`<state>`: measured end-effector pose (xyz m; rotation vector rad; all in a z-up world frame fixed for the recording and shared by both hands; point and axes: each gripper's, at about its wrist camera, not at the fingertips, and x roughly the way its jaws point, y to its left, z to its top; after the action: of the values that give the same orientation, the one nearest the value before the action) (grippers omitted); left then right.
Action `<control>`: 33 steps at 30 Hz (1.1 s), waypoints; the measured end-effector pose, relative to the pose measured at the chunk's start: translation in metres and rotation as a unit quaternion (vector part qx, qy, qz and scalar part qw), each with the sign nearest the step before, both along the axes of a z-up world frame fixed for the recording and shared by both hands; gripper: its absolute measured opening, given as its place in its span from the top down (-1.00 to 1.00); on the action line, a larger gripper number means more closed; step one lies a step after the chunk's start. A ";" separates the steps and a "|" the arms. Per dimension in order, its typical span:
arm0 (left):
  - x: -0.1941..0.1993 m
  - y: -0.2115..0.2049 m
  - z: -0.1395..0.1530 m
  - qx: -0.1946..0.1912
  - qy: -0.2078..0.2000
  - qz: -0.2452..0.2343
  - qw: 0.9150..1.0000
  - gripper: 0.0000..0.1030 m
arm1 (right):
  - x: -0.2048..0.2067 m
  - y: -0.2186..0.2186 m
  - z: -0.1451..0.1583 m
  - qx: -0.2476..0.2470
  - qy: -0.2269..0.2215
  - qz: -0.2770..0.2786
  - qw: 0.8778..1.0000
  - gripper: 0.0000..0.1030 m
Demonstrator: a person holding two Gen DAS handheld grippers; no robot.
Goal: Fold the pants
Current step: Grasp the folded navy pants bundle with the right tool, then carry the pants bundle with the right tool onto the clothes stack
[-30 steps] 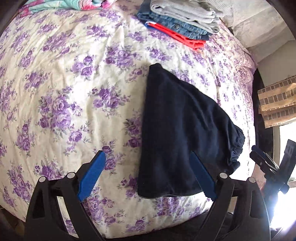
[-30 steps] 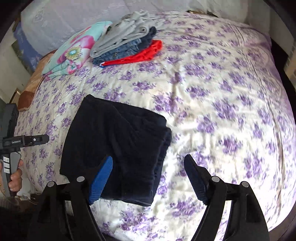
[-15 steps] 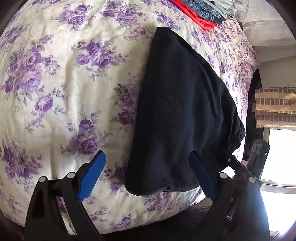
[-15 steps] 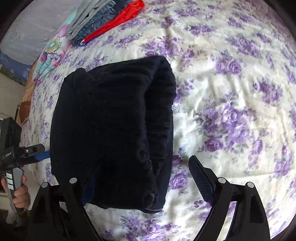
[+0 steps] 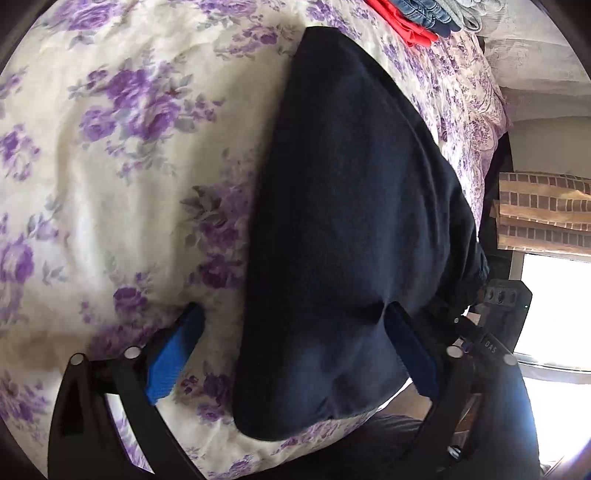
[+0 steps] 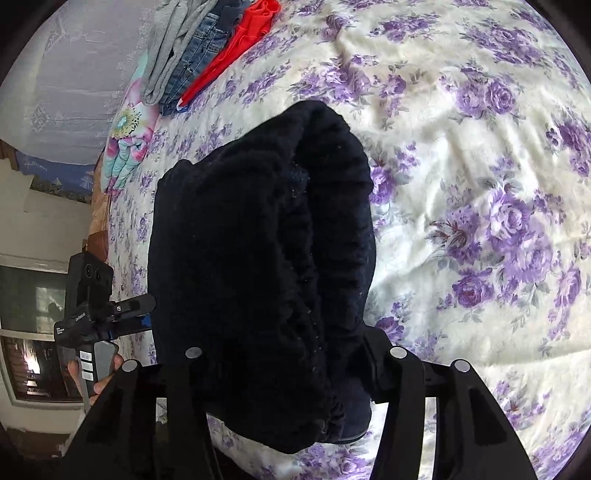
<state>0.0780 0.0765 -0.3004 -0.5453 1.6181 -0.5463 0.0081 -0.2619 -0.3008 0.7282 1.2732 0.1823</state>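
Note:
Folded dark navy pants (image 5: 351, 206) lie on the floral bedsheet near the bed's front edge. My left gripper (image 5: 291, 350) is open, its left finger pressed into the sheet beside the pants and its right finger pushed against the pants' near corner. In the right wrist view the pants (image 6: 258, 240) show their gathered waistband end. My right gripper (image 6: 280, 365) straddles that waistband end with the jaws still apart; its fingertips are hidden by the cloth. The left gripper (image 6: 122, 314) shows at the left there.
A stack of folded clothes, grey, denim and red (image 6: 207, 48), lies at the far side of the bed (image 6: 480, 184), also in the left wrist view (image 5: 417, 18). A colourful pillow (image 6: 129, 136) lies beside it. A window and striped curtain (image 5: 543, 210) are right of the bed.
Both grippers have moved down and in onto the pants' near end. The right gripper's jaws have narrowed around the waistband, and the left fingers now press into the sheet and cloth.

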 end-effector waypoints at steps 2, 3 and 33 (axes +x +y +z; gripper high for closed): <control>0.009 -0.007 0.001 -0.001 0.000 -0.004 1.000 -0.90 | 0.001 0.001 -0.005 0.016 -0.002 -0.003 1.000 -0.31; 0.011 -0.012 0.003 -0.003 -0.004 -0.011 1.000 -0.87 | 0.003 0.003 -0.004 0.013 -0.003 -0.001 1.000 -0.36; 0.048 -0.006 0.178 0.013 -0.218 -0.027 0.975 0.27 | 0.095 0.089 0.243 -0.185 -0.295 0.179 0.920 0.36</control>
<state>0.1260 0.0706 -0.1221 -0.3323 1.2211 -0.6347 0.1035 -0.1728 -0.0579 0.0830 0.8084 0.4121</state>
